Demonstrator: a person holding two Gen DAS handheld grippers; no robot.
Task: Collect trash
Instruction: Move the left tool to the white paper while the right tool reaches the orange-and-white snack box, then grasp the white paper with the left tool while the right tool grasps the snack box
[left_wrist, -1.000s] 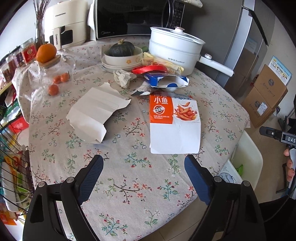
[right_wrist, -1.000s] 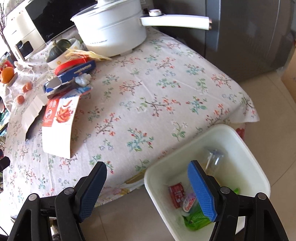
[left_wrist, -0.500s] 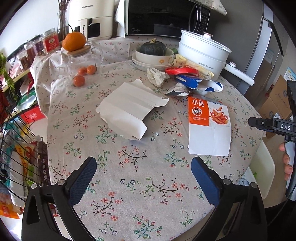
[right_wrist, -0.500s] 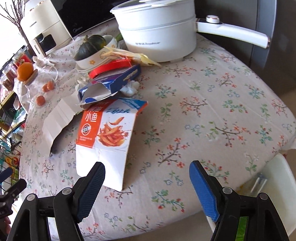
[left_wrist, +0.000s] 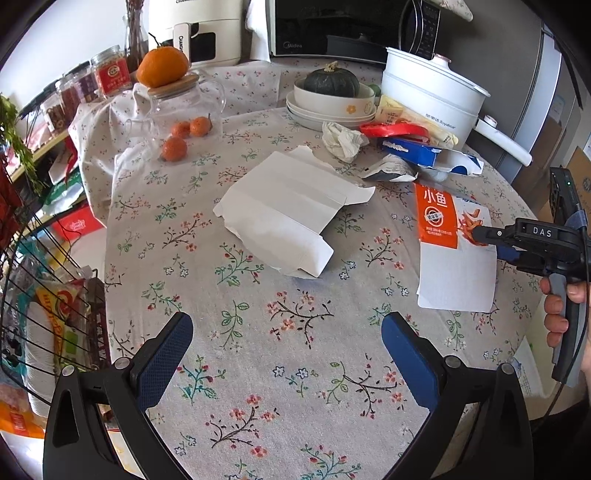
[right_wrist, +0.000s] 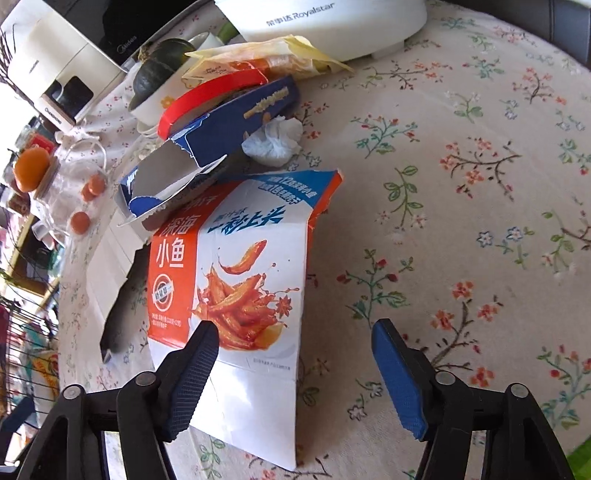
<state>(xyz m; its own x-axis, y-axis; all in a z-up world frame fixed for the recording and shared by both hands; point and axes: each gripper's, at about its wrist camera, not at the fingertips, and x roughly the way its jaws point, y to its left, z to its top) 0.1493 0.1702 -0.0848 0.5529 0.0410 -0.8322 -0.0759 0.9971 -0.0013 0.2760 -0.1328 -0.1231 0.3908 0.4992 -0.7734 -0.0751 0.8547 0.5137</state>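
Over the snack box (right_wrist: 236, 280) the right gripper (right_wrist: 295, 369) hangs, fingers apart; left gripper (left_wrist: 288, 354) likewise spread.

The white pot (right_wrist: 325, 26) is cut off by the right wrist view's top edge. The blue carton (right_wrist: 207, 147) covers the snack box's (right_wrist: 236, 273) upper left corner, and the small print on that box is too small to read.

Floral tablecloth (left_wrist: 295, 350), orange-and-white snack box (right_wrist: 236, 280), dark blue carton (right_wrist: 229, 122), white folded paper (left_wrist: 288, 210).
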